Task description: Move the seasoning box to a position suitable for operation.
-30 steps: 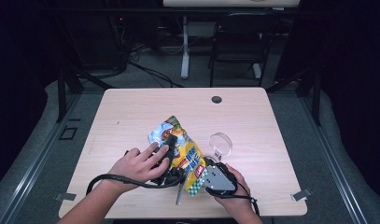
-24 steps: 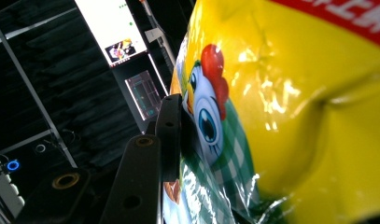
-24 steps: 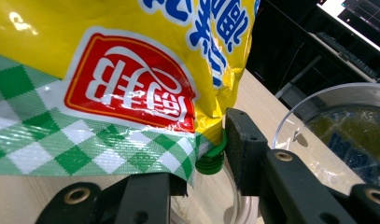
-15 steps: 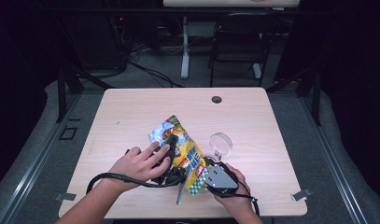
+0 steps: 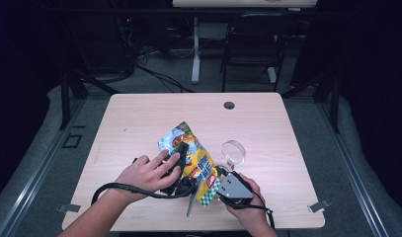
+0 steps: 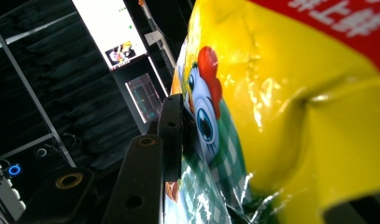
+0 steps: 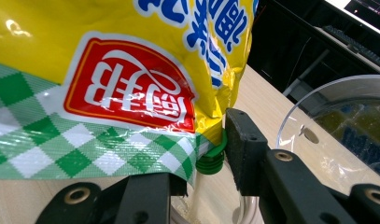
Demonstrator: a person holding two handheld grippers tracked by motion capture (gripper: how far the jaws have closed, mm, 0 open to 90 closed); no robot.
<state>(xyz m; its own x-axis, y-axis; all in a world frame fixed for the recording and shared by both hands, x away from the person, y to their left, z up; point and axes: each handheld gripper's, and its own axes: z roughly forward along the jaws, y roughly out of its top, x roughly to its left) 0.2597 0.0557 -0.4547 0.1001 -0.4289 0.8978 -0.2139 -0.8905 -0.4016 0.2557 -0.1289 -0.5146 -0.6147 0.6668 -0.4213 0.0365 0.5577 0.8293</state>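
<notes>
Yellow glossy foil pouch [image 5: 191, 153] with a green-check bottom band and a cartoon rooster print is sitting front-centre on the pale wood table [image 5: 139, 118], propped up between the two tools. Its small green plastic screw cap [image 7: 210, 157] is hanging at the lower corner.

What's changing: basically nothing. I'm comparing against the frames from a second ago, and the pouch, both hands and the bowl are all sitting where they were. I'm reading this as a hold to settle the grip, not progress on opening or pouring.

Left gripper [image 5: 182, 149] is clamped on the pouch. In the left gripper view I'm seeing one black pad [image 6: 171, 135] pressing into the foil by the rooster. The other pad is hiding behind the pouch [image 6: 295, 116].

Right gripper [image 5: 214, 180] is straddling the capped corner. One pad [image 7: 241, 149] is touching the cap, and the other jaw is going under the check band. I can't tell whether it's actually squeezing.

The left hand [image 5: 146, 173] and right hand [image 5: 248, 210] are coming in from the near edge.

Containers:
- The pouch is looking full and puffy, with the cap still on.
- The clear round plastic bowl [image 5: 244, 150] is standing just beside the pouch on the right-gripper side. From above it's looking empty to me. In the right gripper view its wall [image 7: 337, 116] is throwing yellowish reflections, so I'm not calling the contents.

A thin grey utensil [image 5: 190, 206] is lying below the pouch near the front edge.
</notes>
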